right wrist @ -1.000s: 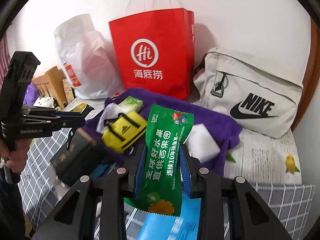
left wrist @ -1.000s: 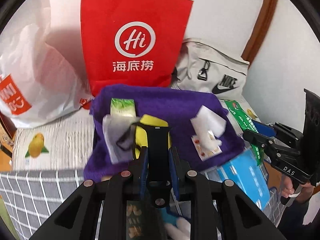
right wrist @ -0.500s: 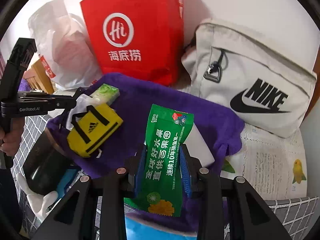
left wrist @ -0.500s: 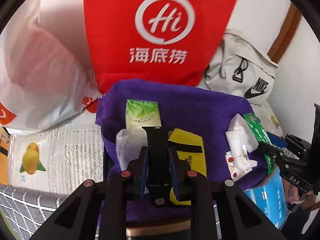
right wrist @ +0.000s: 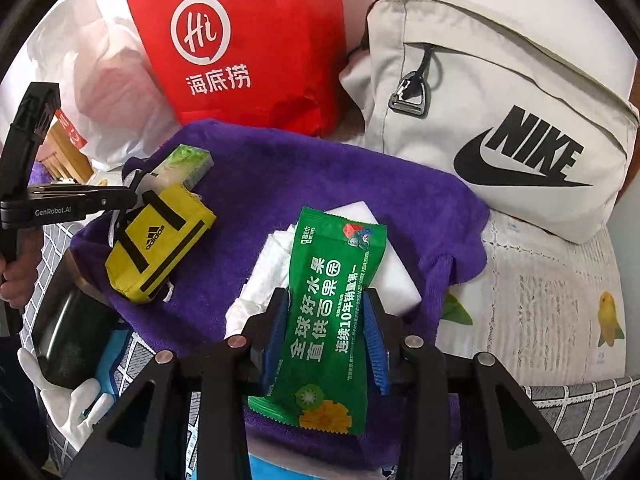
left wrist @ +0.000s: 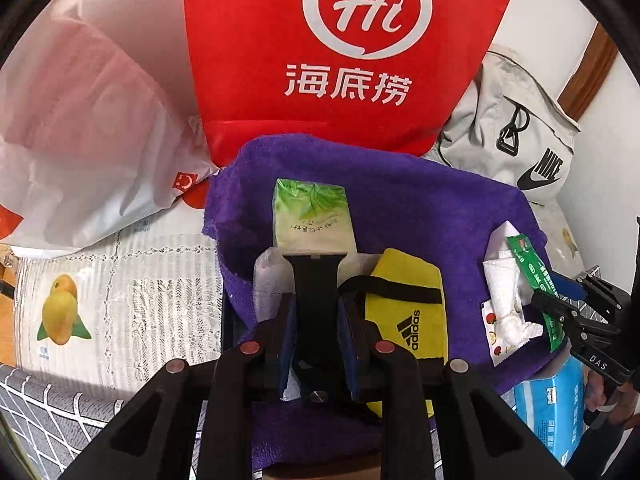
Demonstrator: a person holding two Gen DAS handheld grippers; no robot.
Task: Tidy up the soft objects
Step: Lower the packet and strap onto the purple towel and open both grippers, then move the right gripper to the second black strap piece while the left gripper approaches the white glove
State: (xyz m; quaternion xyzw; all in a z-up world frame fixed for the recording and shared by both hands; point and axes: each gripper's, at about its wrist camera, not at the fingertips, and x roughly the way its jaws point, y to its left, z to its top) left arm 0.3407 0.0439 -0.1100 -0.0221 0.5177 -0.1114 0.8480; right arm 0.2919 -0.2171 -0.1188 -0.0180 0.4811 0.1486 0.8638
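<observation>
Purple towel (right wrist: 360, 176) is the drop zone, spread on the bed in front of the red paper bag (left wrist: 340, 52) and the grey Nike bag (right wrist: 500, 92).

Right gripper (right wrist: 325, 332): jaws easing apart, green wet-wipe pack (right wrist: 332, 308) between them, lying over the white tissues (right wrist: 264, 280) and a white block (right wrist: 384, 280) on the towel. Pads look barely in contact, if at all.

Left gripper (left wrist: 316, 320): jaws also opening, a flat black strap-like piece (left wrist: 316, 280) between them, its tip over the green tissue pack (left wrist: 310, 216), beside the yellow adidas pouch (left wrist: 404, 308). Can't tell what the black piece is or whether the pads have let go.

Doing this step well, my read:
- finish opening fully before lifting, so nothing drags out with the pads
- pull back along the jaw axis, not sideways, since soft packs shift easily
- wipe pack sits on loose tissues, so expect it to slide or tilt once released
- keep both grippers clear of each other; they are close over one towel

Versus a second ago: both grippers have come down and in over the towel, which now fills more of each view. Wipe pack was hanging over the towel's near edge, now over the tissues. Both jaw pairs were tighter then.
</observation>
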